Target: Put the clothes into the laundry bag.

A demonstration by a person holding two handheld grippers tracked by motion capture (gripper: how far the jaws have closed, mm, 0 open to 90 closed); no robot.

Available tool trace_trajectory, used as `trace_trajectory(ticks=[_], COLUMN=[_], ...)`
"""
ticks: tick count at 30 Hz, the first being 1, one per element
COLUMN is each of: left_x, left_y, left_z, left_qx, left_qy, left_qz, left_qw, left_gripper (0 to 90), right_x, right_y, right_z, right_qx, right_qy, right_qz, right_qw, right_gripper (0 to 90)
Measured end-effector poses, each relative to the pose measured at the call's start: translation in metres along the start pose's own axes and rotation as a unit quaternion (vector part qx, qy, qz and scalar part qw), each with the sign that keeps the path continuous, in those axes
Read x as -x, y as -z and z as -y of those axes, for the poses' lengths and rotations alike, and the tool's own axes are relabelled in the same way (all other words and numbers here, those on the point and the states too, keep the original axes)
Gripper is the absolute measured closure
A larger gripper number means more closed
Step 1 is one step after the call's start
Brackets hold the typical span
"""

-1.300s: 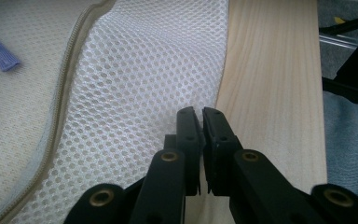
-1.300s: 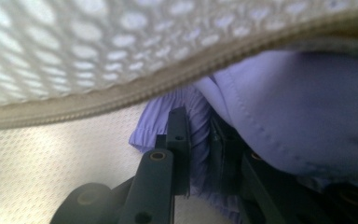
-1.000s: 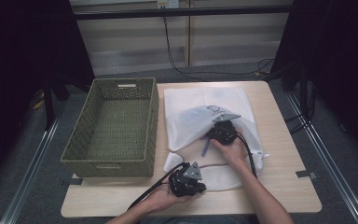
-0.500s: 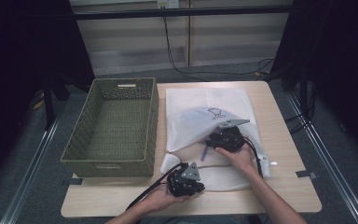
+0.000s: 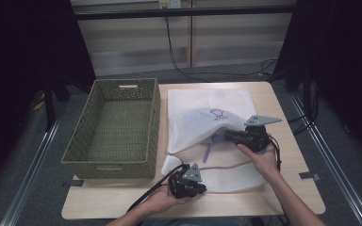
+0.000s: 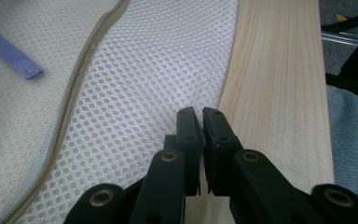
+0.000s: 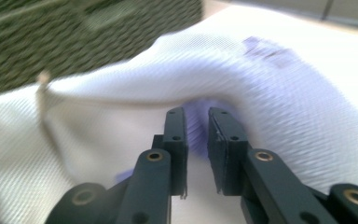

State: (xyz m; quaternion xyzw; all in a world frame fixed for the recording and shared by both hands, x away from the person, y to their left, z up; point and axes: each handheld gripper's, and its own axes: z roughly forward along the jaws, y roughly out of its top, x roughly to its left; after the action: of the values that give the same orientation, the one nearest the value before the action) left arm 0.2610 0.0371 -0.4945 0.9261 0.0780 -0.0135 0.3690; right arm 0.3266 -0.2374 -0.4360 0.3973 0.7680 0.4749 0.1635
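Shifted rightward, right gripper (image 5: 226, 135), jaws just closing on lifted white mesh laundry bag (image 5: 207, 110) flap; left gripper (image 6: 201, 112) clamped shut, pinning bag's near corner to bench (image 5: 283, 117).

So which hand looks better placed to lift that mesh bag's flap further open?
Probably the right. The right gripper sits at the raised flap of the white mesh bag, jaws just closing there. The left gripper is shut on the bag's near edge, pinning it.
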Motion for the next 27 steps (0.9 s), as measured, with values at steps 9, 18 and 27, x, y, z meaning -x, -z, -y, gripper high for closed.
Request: trace_trajectory(ticks=[9, 18, 27], left_x=[0.002, 0.001, 0.000], left_y=[0.000, 0.000, 0.000], left_z=[0.000, 0.001, -0.001], left_qx=[0.003, 0.006, -0.005], left_qy=[0.003, 0.003, 0.004], left_qz=[-0.005, -0.001, -0.004], left_qw=[1.0000, 1.0000, 1.0000], left_gripper=[86.2, 86.1, 85.7], right_x=[0.029, 0.031, 0.027], right_y=[-0.018, -0.031, -0.033], right_z=[0.005, 0.017, 0.018], right_qx=[-0.016, -0.048, -0.053], right_qy=[-0.008, 0.002, 0.001], right_qz=[0.042, 0.045, 0.038], right_qw=[0.9990, 0.9978, 0.9979], right_gripper=[78.2, 74.4, 86.9])
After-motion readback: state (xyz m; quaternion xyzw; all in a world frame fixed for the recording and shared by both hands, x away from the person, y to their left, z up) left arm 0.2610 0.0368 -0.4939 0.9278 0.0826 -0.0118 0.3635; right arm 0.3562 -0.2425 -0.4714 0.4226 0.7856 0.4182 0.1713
